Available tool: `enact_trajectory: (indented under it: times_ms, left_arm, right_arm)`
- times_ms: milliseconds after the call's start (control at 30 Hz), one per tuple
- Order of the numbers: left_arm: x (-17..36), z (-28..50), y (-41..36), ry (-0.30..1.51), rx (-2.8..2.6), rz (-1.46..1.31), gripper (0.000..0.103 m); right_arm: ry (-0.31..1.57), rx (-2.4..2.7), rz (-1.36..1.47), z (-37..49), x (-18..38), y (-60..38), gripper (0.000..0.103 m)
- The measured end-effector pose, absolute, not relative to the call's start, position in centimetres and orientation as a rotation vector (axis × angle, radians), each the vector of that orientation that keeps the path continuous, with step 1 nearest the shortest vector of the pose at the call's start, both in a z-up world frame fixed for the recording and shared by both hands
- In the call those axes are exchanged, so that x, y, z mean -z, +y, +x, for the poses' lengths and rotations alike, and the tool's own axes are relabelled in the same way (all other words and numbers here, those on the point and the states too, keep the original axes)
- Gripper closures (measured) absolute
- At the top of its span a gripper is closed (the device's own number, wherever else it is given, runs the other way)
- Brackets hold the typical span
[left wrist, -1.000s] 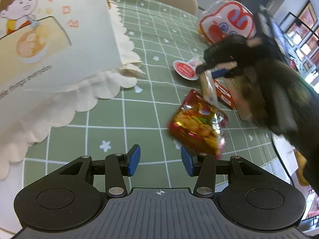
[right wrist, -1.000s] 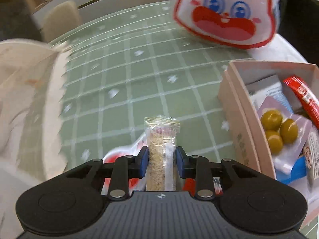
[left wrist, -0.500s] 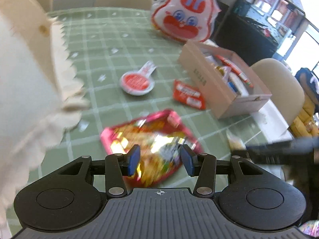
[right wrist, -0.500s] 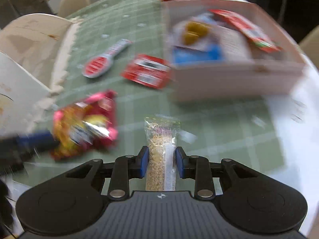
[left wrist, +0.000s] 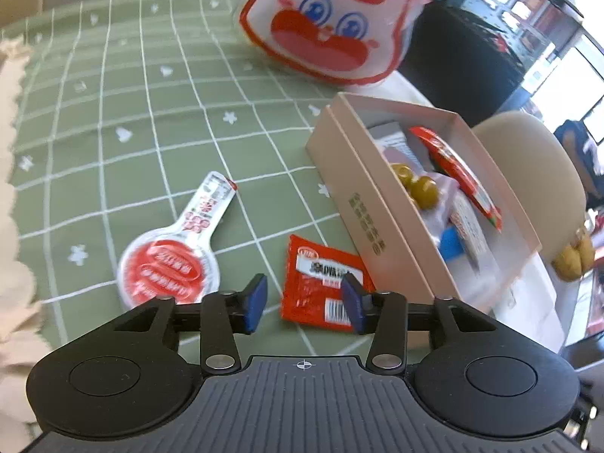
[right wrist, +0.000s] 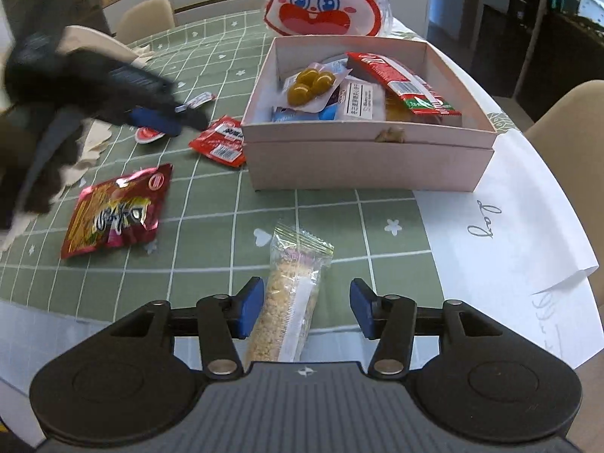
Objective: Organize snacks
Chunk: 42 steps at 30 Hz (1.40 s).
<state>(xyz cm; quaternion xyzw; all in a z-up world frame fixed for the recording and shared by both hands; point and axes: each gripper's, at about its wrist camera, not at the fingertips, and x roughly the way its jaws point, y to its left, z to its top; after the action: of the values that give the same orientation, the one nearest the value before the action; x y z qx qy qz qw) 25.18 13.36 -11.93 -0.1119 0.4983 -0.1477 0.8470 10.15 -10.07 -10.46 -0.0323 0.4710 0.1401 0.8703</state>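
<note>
My left gripper is open and empty, just above a flat red sachet lying beside the pink snack box. A white and red spoon-shaped pack lies left of the sachet. My right gripper is open; a clear grain bar packet lies between its fingers, leaning on the left one, on the green checked cloth. The box holds several snacks. A red crisp bag lies to the left. The left gripper shows blurred near the sachet.
A white and red rabbit-face bag stands behind the box, also in the right wrist view. A cream scalloped bag is at the left. White paper lies on the table's right edge. Chairs surround the table.
My right gripper swung away from the box toward the table's near edge and opened, releasing the grain bar packet. My left gripper moved from the crisp bag to the red sachet by the box.
</note>
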Motion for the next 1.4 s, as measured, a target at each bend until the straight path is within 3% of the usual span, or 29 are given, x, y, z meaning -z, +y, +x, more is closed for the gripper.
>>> enact_trajectory:
  times_ms: [133,300,567,667,733,967,1400]
  left_arm:
    - [12.8,25.5,13.3,1.074,0.309,-0.273,0.066]
    - [12.5,23.8,13.7,1.060,0.338,-0.316,0.085]
    - [12.8,21.4,13.0,1.013,0.327,-0.447,0.084]
    - [13.7,22.1,13.1,0.993,0.268,-0.513,0.076]
    - [14.0,22.3,13.2,0.991,0.252,-0.533,0.076]
    - [14.1,21.1,14.2,0.992,0.214,-0.628,0.090]
    - [13.8,9.6,11.9,1.108,0.380,-0.492,0.091]
  right_arm:
    - [0.991,-0.327,-0.068,10.0,11.0,-10.6,0.052]
    - [1.024,-0.376,-0.031,10.8,11.9,-11.1,0.048]
    - [0.997,-0.422,-0.054,11.4,12.4,-10.7,0.040]
    - [0.989,-0.431,-0.080,11.2,12.5,-10.5,0.038]
    - [0.976,-0.440,-0.094,10.9,12.6,-10.5,0.038]
    - [0.958,-0.449,-0.116,10.6,12.7,-10.4,0.037]
    - [0.930,-0.489,-0.156,11.1,12.2,-8.9,0.033]
